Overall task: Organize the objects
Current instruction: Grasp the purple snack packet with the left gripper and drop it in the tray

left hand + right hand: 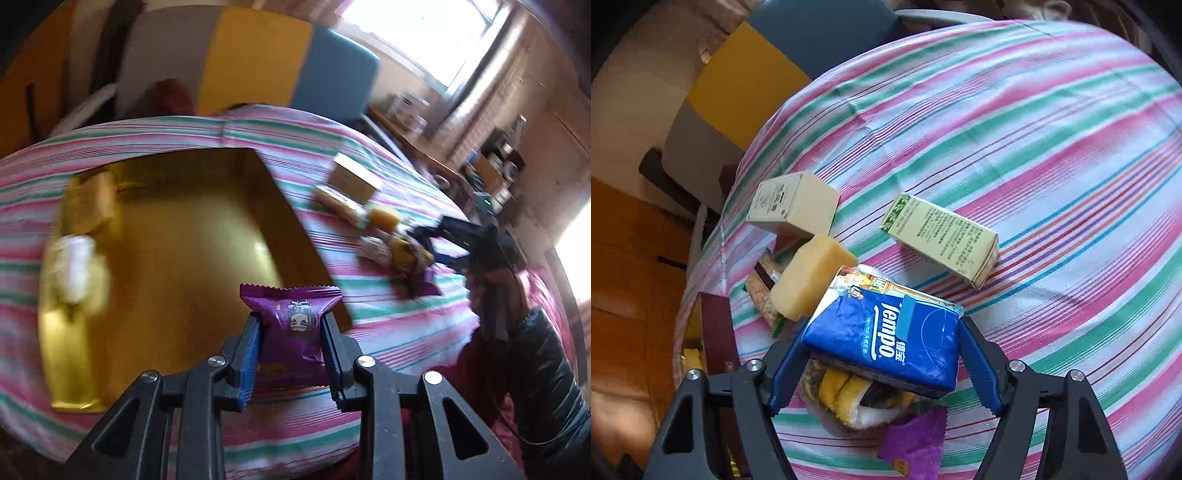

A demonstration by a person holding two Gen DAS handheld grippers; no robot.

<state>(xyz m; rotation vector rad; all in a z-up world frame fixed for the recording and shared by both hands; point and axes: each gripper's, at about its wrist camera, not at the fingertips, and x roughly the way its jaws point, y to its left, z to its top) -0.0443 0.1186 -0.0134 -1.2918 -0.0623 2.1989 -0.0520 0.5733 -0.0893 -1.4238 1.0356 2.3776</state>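
Left wrist view: left gripper (291,334) clenched on purple snack packet (291,321), above near edge of gold box (192,229) on striped cloth (388,306).

Right wrist view: right gripper (882,354) spread around blue tissue pack (886,339); contact unclear. Sponge (809,277) just beside.

Cloth, foil, card and plastic under window light

The pink, green and white striped woven cloth (1052,147) is lying matt and faintly creased, while the gold box (192,229) is gleaming like glossy foil-faced card, though blur is making that hard to confirm. The purple crimped-edge snack packet (291,325) is shining as slick plastic film, and the blue tissue pack (886,343) is showing a soft glossy wrapper. The pale green printed carton (942,240) is looking like smooth matt card; the yellow sponge block (809,277) is appearing porous and dull.
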